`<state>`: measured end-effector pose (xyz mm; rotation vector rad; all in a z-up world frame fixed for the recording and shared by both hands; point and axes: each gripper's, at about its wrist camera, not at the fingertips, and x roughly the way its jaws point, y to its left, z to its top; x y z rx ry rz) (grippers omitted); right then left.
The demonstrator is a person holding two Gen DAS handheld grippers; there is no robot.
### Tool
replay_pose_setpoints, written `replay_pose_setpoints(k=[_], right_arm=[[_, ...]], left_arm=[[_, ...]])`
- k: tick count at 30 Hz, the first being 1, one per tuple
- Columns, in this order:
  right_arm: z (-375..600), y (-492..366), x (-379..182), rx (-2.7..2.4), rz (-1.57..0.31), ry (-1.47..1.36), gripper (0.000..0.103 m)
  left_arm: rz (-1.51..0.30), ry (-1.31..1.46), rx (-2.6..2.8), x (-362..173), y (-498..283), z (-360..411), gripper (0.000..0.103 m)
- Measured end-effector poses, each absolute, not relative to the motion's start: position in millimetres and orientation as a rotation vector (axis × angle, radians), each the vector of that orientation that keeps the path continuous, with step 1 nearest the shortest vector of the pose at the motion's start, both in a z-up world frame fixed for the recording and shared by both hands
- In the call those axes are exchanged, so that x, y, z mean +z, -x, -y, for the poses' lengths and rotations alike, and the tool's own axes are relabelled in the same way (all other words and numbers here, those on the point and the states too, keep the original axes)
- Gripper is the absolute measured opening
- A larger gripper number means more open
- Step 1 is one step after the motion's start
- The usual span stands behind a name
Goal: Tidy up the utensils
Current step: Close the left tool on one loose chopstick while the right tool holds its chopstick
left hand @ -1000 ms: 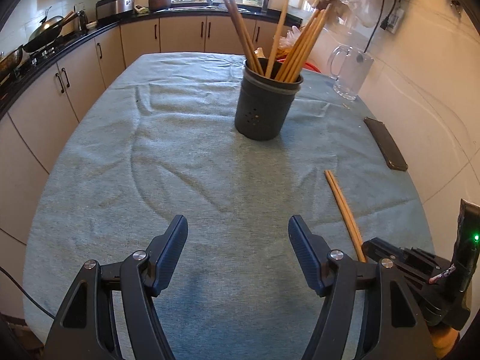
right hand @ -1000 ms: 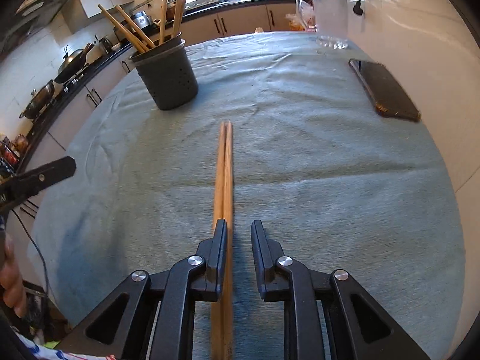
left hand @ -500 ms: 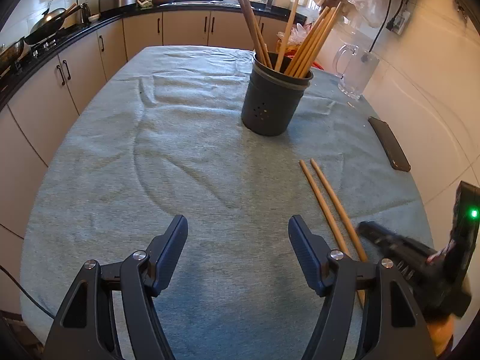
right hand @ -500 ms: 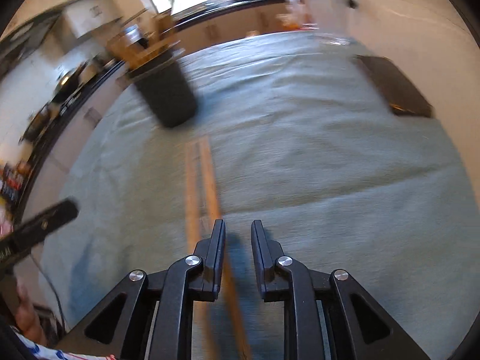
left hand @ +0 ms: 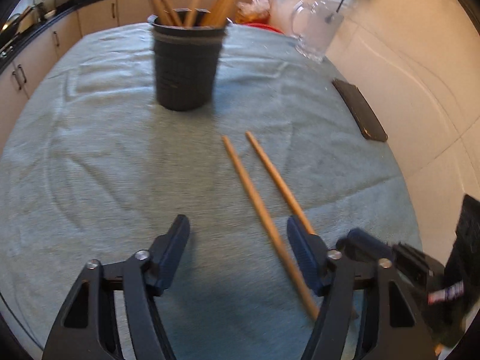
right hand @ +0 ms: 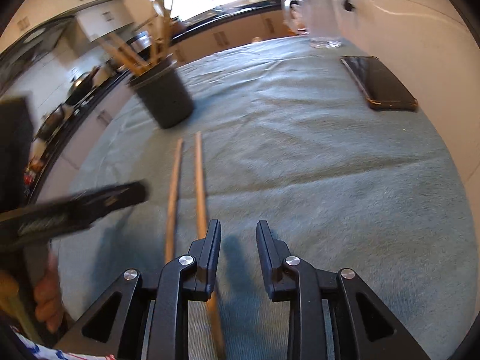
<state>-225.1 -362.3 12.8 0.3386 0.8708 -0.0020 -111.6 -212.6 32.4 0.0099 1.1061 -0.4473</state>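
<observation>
Chopsticks: two loose wooden chopsticks [left hand: 264,207] lie flat on the blue-green cloth [left hand: 105,156], well short of the holder. One second ago they lie pressed together as a single pair between the right gripper's jaws; now they lie apart, slightly splayed, with cloth showing between them.

Right gripper: the right gripper [right hand: 238,229] has jaws standing apart with only bare cloth between them. The jaws have just been opening. Both chopsticks now lie to the left of its left finger, where earlier they ran through the gap. The nearer one passes beside or under that finger; contact cannot be told.

Left gripper: the left gripper [left hand: 238,225] has jaws standing wide apart. The jaws have just been closing a little. One chopstick lies on the cloth between the fingers, near the right one, with no pad pressing on it. The other passes behind the right finger. One second ago only bare cloth lies between these jaws.

Holder: the dark round holder [left hand: 187,66] stands upright on the cloth, filled with more chopsticks. It appears larger and nearer in the left wrist view than before.

Phone: a dark phone [right hand: 379,82] lies flat near the right edge of the cloth, unmoved.

Glass mug: a clear mug [left hand: 315,31] stands at the far right corner, unmoved.
</observation>
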Motion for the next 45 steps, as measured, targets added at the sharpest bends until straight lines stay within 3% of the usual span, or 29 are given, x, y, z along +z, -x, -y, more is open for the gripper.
replay_pose_setpoints(k=[5,8,10,12,24,29,40,45], right_arm=[[354.6,234.8,10.1,0.011,-0.872,-0.295,0.026],[353.2,241.8,10.1,0.013,-0.871,-0.28,0.026],[351.1,244.2,9.6,0.02,-0.873,-0.272,0.026],[347.7,245.2,9.3,0.024,-0.874,-0.257,0.026],[341.2,236.0,12.3,0.005,-0.903,-0.252,0.026],[349.3,213.8,15.1,0.0,-0.923,-0.297,0.033],[340.9,134.0,14.1,-0.027,-1.034,-0.203,0.033],[333.1,106.4,13.9,-0.052,-1.065,-0.119,0.028]], left_arm=[[-1.119,-0.073,-0.435,19.2,106.0,237.7,0.055],[-1.092,-0.146,-0.403,15.7,106.4,245.9,0.04],[-1.08,-0.168,-0.397,14.7,105.6,248.7,0.021],[-1.073,-0.183,-0.391,14.8,105.3,248.3,0.015],[-1.074,-0.248,-0.457,18.8,109.4,187.9,0.011],[-1.111,-0.159,-0.465,28.6,96.1,164.3,0.011],[-1.198,-0.03,-0.476,17.3,51.2,172.4,0.011],[-1.213,-0.002,-0.482,17.5,38.4,175.4,0.011]])
